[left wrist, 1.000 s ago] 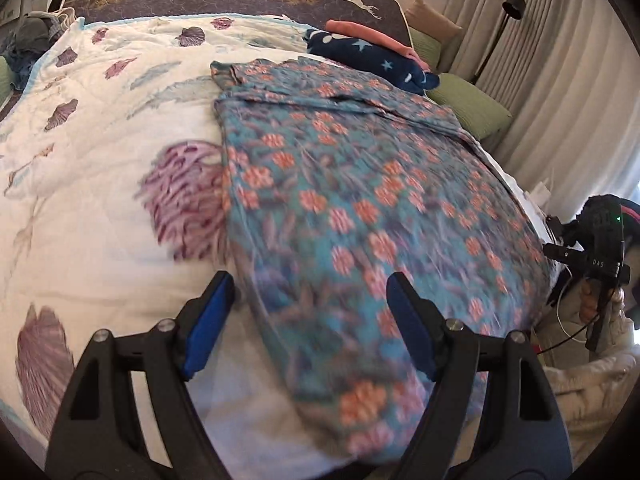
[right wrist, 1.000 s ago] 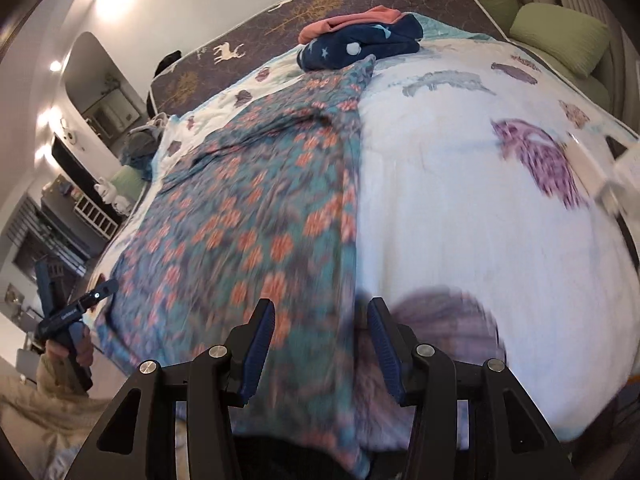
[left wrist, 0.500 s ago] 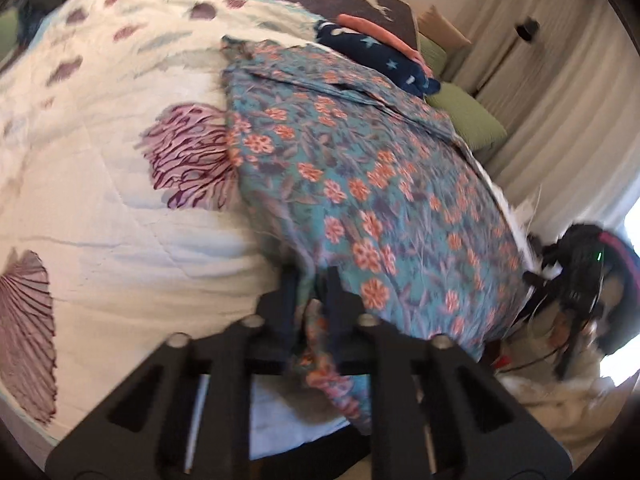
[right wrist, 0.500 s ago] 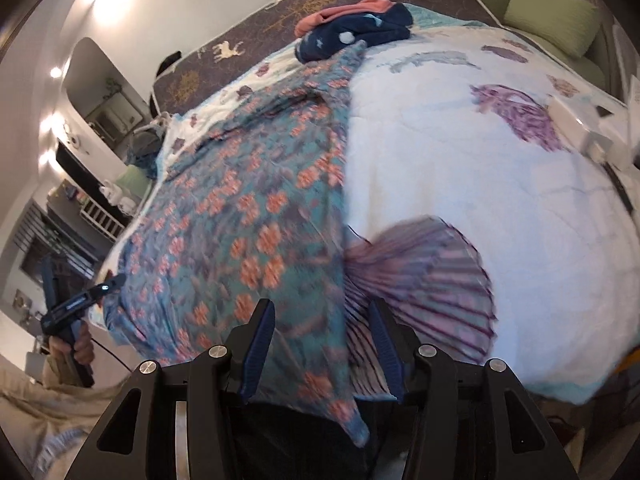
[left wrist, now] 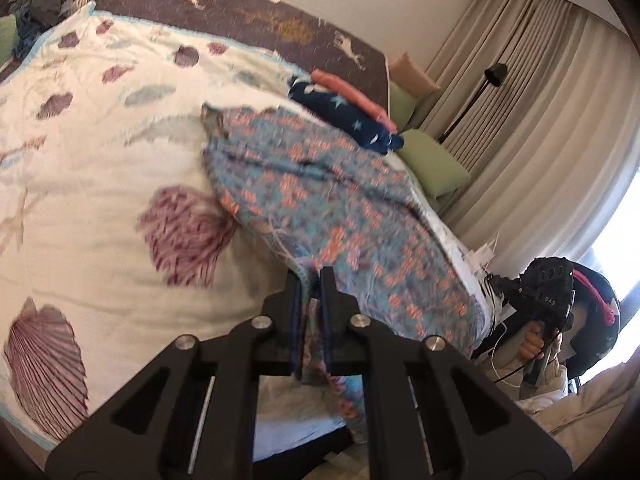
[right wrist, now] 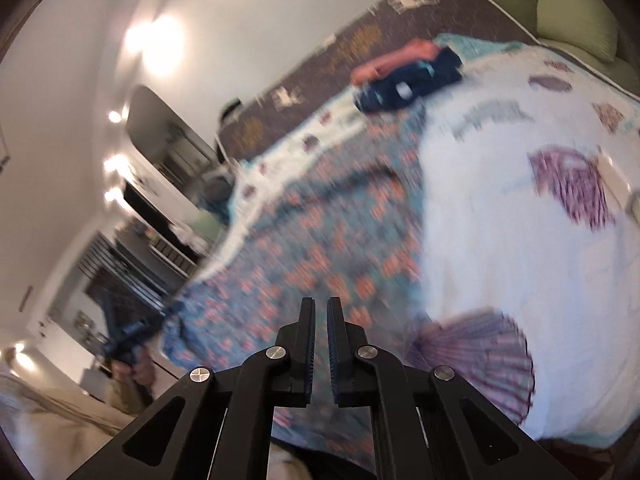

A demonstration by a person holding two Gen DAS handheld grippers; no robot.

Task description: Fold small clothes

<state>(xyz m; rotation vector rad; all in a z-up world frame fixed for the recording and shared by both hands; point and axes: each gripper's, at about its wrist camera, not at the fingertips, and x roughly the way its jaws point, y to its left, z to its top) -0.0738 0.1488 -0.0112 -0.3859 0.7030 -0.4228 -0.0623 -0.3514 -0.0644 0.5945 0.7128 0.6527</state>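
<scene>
A teal garment with orange flowers (left wrist: 320, 204) lies spread on the bed, its near hem hanging over the front edge. My left gripper (left wrist: 311, 280) is shut on the garment's near left corner and holds it slightly raised. In the right wrist view the same garment (right wrist: 320, 248) is blurred by motion. My right gripper (right wrist: 321, 308) has its jaws nearly closed on the garment's near right hem; the cloth between the pads is hard to make out.
A white quilt with purple shell prints (left wrist: 100, 200) covers the bed. Folded navy star-print and pink clothes (left wrist: 348, 116) lie at the far end near the headboard (left wrist: 240, 12). Green pillows (left wrist: 432, 164), a floor lamp (left wrist: 492, 76) and curtains stand at the right.
Both grippers went from open to closed on the garment's near edge, the left first. Both now lift the hem, and the right wrist view swings and blurs.
</scene>
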